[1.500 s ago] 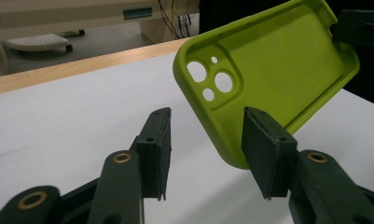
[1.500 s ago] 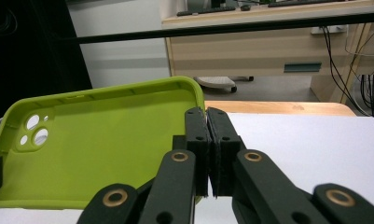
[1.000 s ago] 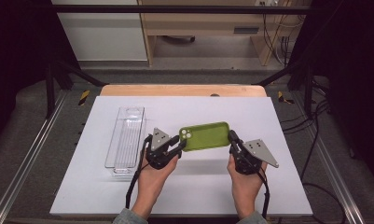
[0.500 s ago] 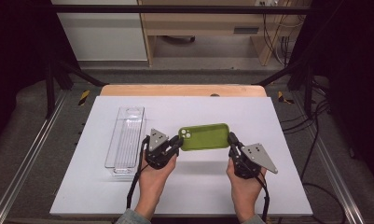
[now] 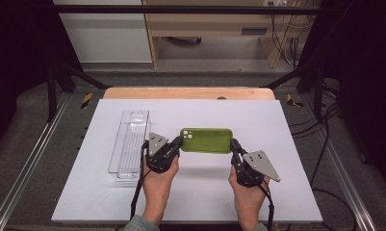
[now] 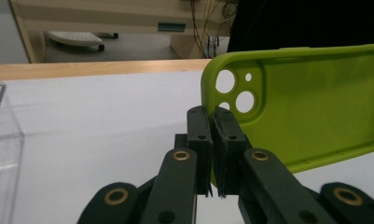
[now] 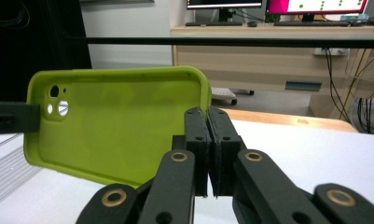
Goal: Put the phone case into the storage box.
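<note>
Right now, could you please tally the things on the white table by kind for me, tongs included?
Green phone case: 1, held at its two ends
Clear plastic tray: 1
Tongs: 2, the left tongs shut on the case's camera end, the right tongs shut on its other end
Total: 4
</note>
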`<move>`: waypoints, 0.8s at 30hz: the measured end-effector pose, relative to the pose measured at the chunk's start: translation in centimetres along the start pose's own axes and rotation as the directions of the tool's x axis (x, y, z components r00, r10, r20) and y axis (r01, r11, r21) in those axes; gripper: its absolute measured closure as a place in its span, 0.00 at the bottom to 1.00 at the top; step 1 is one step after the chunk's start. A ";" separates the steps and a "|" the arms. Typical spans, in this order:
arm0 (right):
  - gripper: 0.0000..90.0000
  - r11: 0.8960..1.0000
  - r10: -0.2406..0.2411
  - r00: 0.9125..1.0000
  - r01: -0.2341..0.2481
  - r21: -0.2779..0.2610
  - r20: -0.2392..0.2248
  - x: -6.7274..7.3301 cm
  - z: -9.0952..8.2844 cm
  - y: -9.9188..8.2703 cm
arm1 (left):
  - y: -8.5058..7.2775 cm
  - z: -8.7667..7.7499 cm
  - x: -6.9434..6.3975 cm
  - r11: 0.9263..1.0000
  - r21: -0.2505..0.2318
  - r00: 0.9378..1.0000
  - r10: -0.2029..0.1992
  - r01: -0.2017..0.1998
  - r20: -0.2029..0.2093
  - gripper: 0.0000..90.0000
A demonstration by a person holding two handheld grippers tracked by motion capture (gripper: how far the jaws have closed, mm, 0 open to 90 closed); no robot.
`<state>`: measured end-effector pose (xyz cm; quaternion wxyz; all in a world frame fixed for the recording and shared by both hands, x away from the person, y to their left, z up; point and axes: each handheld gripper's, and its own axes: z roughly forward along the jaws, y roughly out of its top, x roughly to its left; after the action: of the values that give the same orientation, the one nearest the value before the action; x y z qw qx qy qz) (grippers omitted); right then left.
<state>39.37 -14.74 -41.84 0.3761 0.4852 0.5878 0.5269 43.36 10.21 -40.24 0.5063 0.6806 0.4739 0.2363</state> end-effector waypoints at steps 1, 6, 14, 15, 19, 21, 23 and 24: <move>0.97 1.000 0.004 1.000 -0.004 0.005 -0.002 0.1 0.1 -0.1 | 0.0 0.0 0.0 1.000 0.000 1.000 0.000 0.000 0.000 0.96; 0.97 1.000 0.024 1.000 -0.024 0.015 -0.011 0.3 0.4 -0.3 | -0.1 -0.3 0.0 1.000 -0.022 0.999 0.006 -0.006 -0.037 0.97; 0.96 0.999 0.034 0.999 -0.033 0.029 -0.024 0.5 0.8 -0.4 | -0.2 -0.3 0.3 1.000 -0.021 0.999 0.009 -0.010 -0.052 0.97; 0.96 0.999 0.032 0.999 -0.031 0.032 -0.026 0.6 0.8 -0.4 | -0.2 -0.3 0.3 1.000 -0.023 0.998 0.007 -0.009 -0.055 0.97; 0.96 0.999 0.036 0.999 -0.035 0.039 -0.029 0.6 1.0 -0.4 | -0.2 -0.2 0.4 1.000 -0.020 0.998 0.012 -0.013 -0.063 0.97; 0.94 0.998 0.042 0.998 -0.040 0.047 -0.037 0.7 1.1 -0.5 | -0.1 0.0 0.6 0.999 -0.028 0.997 0.026 -0.028 -0.073 0.97; 0.89 0.998 0.048 0.998 -0.047 0.042 -0.044 0.7 1.2 -0.5 | 0.0 0.3 0.9 0.999 -0.027 0.996 0.032 -0.035 -0.085 0.97; 0.86 0.998 0.048 0.997 -0.046 0.044 -0.052 0.8 1.3 -0.5 | 0.1 0.4 1.1 0.999 -0.018 0.995 0.031 -0.033 -0.093 0.97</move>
<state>40.30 -13.65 -42.50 0.3375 0.4929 0.5969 0.5356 44.18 11.01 -40.41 0.4866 0.6714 0.4836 0.2803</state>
